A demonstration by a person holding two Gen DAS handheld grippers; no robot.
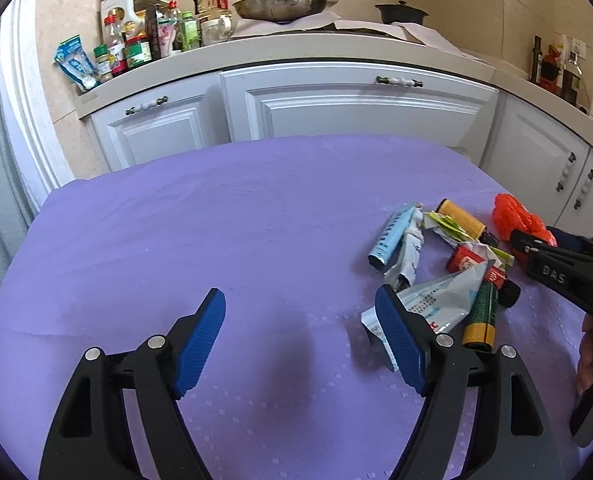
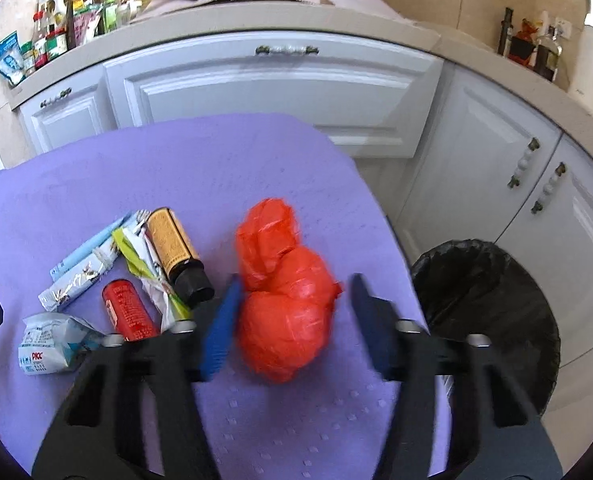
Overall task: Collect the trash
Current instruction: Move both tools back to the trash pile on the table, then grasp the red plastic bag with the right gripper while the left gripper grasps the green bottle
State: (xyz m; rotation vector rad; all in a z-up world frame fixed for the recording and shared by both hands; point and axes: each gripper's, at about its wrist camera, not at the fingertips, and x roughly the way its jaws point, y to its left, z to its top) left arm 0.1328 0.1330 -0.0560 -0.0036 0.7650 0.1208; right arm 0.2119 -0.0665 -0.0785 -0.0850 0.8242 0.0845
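Left gripper (image 1: 300,336) fingers are standing wide apart over bare purple cloth (image 1: 216,220), gripping nothing; its right finger (image 1: 400,344) is covering part of a crumpled white-blue pouch (image 1: 444,300). Right gripper (image 2: 292,320) fingers are straddling the red plastic bag (image 2: 284,308). Left pad is at the bag's edge, right pad showing a gap, both motion-blurred, so I cannot tell if they're pressing yet.

Rest of the trash is sitting in a loose pile on the surface just left of the bag: red can (image 2: 126,308), amber bottle with black cap (image 2: 176,252), green-white wrapper (image 2: 148,264), light blue tube (image 2: 88,248). A green-yellow tube (image 1: 482,316) is showing only in the left view, mostly behind the finger.

Black-lined trash bin (image 2: 488,304) on the floor beside the surface is appearing only in the right view, cut off by the gripper body. The left view is catching only the bag's top (image 1: 516,220).

Beyond: white cabinets (image 1: 356,108), counter with condiment bottles (image 1: 136,40), a wok (image 1: 280,4).
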